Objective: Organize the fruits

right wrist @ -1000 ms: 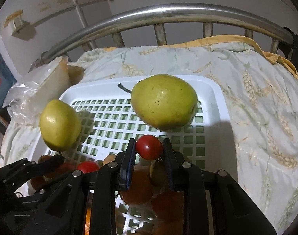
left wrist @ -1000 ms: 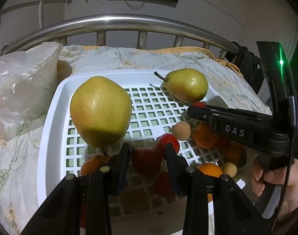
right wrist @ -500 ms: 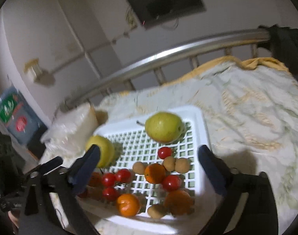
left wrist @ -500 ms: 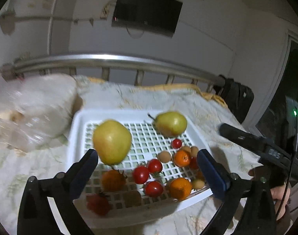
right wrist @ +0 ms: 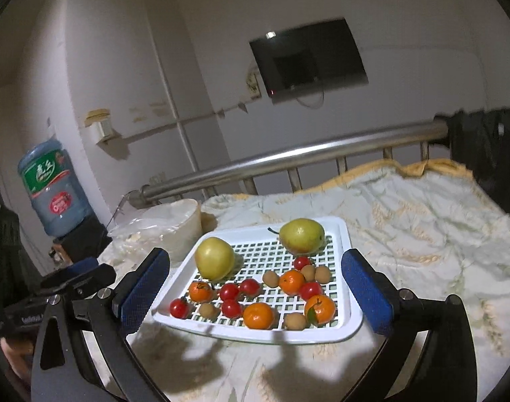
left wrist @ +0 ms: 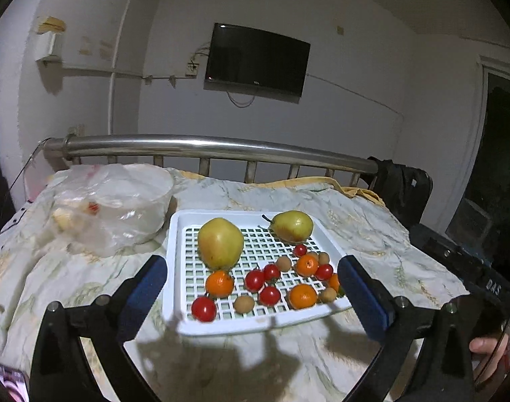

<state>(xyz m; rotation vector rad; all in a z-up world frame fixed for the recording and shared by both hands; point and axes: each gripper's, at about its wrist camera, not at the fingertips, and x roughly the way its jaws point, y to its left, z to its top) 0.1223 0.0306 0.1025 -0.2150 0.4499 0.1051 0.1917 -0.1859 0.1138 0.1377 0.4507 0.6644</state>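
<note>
A white slotted tray (left wrist: 175,261) (right wrist: 350,288) lies on the bed. It holds two yellow-green pears (left wrist: 220,247) (left wrist: 293,225) (right wrist: 215,257) (right wrist: 301,235) at the back, and several red tomatoes (left wrist: 204,308) (right wrist: 179,307), oranges (left wrist: 219,282) (right wrist: 259,315) and small brown fruits (left wrist: 244,303) (right wrist: 295,321) in front. My left gripper (left wrist: 255,293) is open and empty, held back in front of the tray. My right gripper (right wrist: 256,288) is open and empty, also in front of the tray.
A crumpled clear plastic bag over a white tub (left wrist: 111,204) (right wrist: 174,227) sits left of the tray. A steel bed rail (left wrist: 221,147) (right wrist: 305,157) runs behind. A patterned quilt (left wrist: 372,234) covers the bed. A water bottle (right wrist: 50,187) stands far left. Dark clothes (left wrist: 402,187) hang on the rail's right end.
Both grippers have pulled back from the tray and opened wide. The right gripper let go of a red tomato, which now lies in the tray.
</note>
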